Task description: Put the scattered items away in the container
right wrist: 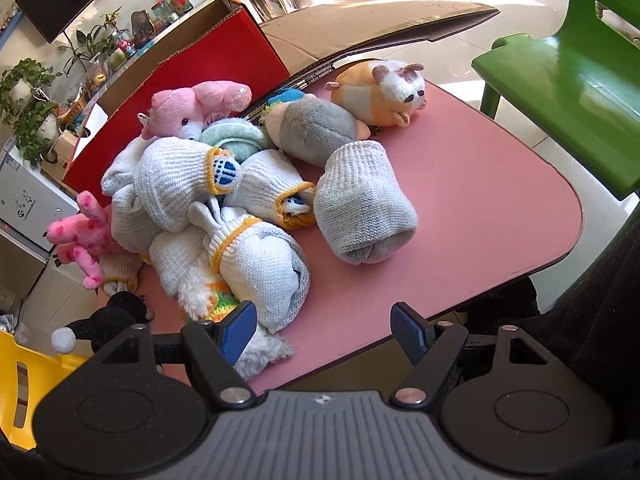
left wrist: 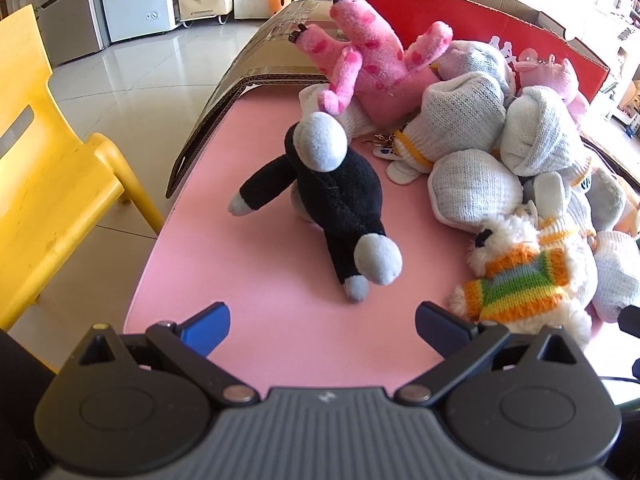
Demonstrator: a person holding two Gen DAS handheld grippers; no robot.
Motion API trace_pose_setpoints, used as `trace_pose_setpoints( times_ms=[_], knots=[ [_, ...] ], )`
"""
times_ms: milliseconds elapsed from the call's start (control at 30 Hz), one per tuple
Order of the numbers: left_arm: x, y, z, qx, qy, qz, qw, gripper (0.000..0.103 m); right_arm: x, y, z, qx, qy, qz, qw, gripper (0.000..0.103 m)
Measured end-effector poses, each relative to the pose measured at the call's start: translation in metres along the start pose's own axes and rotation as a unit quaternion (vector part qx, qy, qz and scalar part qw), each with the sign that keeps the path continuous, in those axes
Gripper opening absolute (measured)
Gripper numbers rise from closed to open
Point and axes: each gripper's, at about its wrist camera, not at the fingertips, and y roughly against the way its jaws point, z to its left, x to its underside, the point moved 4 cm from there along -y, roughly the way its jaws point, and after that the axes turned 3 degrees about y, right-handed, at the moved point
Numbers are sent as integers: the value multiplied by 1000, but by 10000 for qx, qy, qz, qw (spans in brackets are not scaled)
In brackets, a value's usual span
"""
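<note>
A black and grey plush point(left wrist: 332, 196) lies on the pink table point(left wrist: 256, 344), just ahead of my open, empty left gripper point(left wrist: 322, 326). A spotted pink plush point(left wrist: 368, 60) leans behind it. White knitted glove rolls point(left wrist: 464, 120) are piled to the right, beside a white plush in a striped sweater point(left wrist: 520, 280). The red cardboard box point(left wrist: 460, 16) stands open at the back. My right gripper point(right wrist: 324, 330) is open and empty at the table's near edge, facing a loose glove roll point(right wrist: 364, 208), the glove pile point(right wrist: 256, 256), a pink plush point(right wrist: 192, 112), a grey plush point(right wrist: 316, 128) and an orange hamster plush point(right wrist: 380, 92).
A yellow chair point(left wrist: 52, 168) stands left of the table. A green chair point(right wrist: 568, 76) stands to its right. The box's cardboard flaps point(right wrist: 372, 28) hang out over the table's far edges. Potted plants point(right wrist: 32, 108) and cabinets point(left wrist: 132, 0) line the room behind.
</note>
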Motion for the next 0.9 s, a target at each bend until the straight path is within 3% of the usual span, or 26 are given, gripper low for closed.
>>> trace_pose_setpoints(
  times_ms=[467, 900],
  knots=[
    [-10, -8, 5, 1, 378, -122, 9992, 103, -35, -10, -10, 157, -71, -551, 9983, 77],
    [-14, -13, -1, 38, 255, -214, 9994, 103, -49, -42, -14, 323, 239, -588, 9975, 81]
  ],
)
